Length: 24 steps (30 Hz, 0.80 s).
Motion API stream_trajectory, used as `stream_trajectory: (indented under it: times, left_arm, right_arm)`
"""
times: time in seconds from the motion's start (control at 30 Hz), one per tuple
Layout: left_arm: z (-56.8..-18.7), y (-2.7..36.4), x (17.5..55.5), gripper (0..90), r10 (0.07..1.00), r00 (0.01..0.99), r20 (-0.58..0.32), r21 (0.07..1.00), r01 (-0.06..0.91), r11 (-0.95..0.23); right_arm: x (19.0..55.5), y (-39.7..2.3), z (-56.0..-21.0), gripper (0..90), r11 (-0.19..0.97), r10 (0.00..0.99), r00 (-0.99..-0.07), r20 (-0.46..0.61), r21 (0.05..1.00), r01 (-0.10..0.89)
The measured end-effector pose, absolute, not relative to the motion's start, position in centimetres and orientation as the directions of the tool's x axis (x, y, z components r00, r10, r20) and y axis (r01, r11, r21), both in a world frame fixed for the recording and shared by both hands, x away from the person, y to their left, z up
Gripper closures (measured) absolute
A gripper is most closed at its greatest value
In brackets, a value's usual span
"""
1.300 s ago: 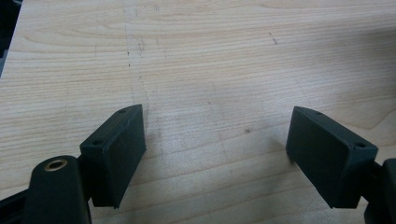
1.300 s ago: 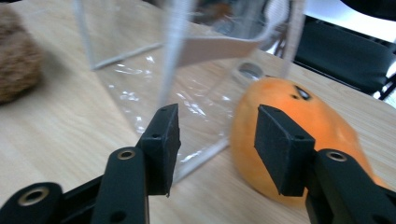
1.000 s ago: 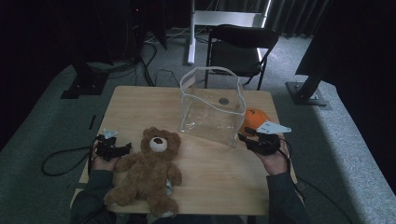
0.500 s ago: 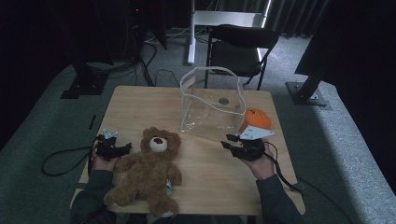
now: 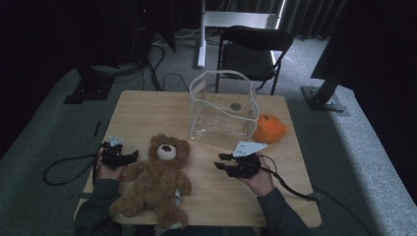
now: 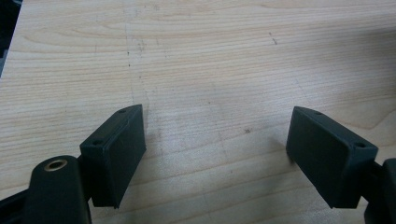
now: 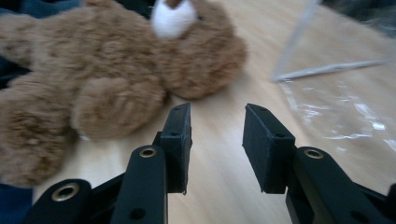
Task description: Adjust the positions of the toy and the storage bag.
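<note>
A brown teddy bear (image 5: 155, 182) lies on its back at the front left of the wooden table (image 5: 147, 108). My left gripper (image 5: 132, 157) rests beside the bear's head, its jaws wide open over bare wood (image 6: 217, 126). My right gripper (image 5: 221, 161) hovers at the front middle of the table, pointing left at the bear with a stretch of table between them. Its jaws (image 7: 217, 121) are open with nothing between them, and the bear (image 7: 116, 79) lies just ahead of them. A clear plastic bag (image 5: 223, 110) stands upright behind the right gripper.
An orange soft thing (image 5: 269, 129) lies to the right of the clear bag (image 7: 336, 60). A black folding chair (image 5: 251, 46) stands beyond the table's far edge. Cables (image 5: 64, 169) trail off both sides of the table to the floor.
My right gripper has moved left across the table, away from the orange thing and toward the bear. The left gripper and the bear have stayed in place.
</note>
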<state>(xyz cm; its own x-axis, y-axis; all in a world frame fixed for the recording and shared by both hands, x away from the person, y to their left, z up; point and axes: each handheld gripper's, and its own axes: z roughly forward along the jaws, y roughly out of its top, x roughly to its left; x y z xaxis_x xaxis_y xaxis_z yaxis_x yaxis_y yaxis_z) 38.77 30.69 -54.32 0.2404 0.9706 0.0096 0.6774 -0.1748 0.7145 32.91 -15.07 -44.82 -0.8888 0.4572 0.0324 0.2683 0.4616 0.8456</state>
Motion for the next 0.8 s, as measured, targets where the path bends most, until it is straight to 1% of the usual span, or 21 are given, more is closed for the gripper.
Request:
stream_trajectory:
  times: [0.17,0.33,0.43,0.53,0.6,0.63,0.7,0.8]
  left_arm:
    - [-54.3,30.7,38.8,20.2,0.971,0.24,0.01,0.715,0.677,-0.175]
    - [-54.3,30.7,38.8,20.2,0.971,0.24,0.009,0.715,0.677,-0.175]
    - [-54.3,30.7,38.8,20.2,0.971,0.24,0.01,0.715,0.677,-0.175]
    - [-54.3,30.7,38.8,20.2,0.971,0.24,0.01,0.715,0.677,-0.175]
    - [-54.3,30.7,38.8,20.2,0.971,0.24,0.01,0.715,0.677,-0.175]
    - [-54.3,30.7,38.8,20.2,0.97,0.241,0.011,0.714,0.678,-0.176]
    - [-54.3,30.7,38.8,20.2,0.97,0.241,0.011,0.714,0.678,-0.176]
    - [-54.3,30.7,38.8,20.2,0.97,0.241,0.01,0.714,0.678,-0.176]
  right_arm:
    - [32.4,-13.1,-45.5,58.6,0.496,0.388,-0.92,0.051,0.83,0.255]
    - [31.9,-11.6,-45.9,56.0,0.511,0.341,-0.938,0.066,0.824,0.243]
    - [31.4,-10.9,-46.5,54.3,0.485,0.296,-0.946,0.13,0.833,0.266]
    - [30.6,-9.7,-47.1,50.7,0.533,0.281,-0.954,0.101,0.81,0.243]
    - [30.2,-9.0,-47.2,49.9,0.519,0.247,-0.961,0.126,0.82,0.241]
    - [30.2,-8.8,-47.3,48.4,0.508,0.241,-0.96,0.144,0.824,0.251]
    - [30.1,-8.3,-47.5,45.1,0.534,0.26,-0.959,0.114,0.811,0.241]
    - [29.9,-7.5,-47.8,42.4,0.525,0.247,-0.959,0.136,0.813,0.25]
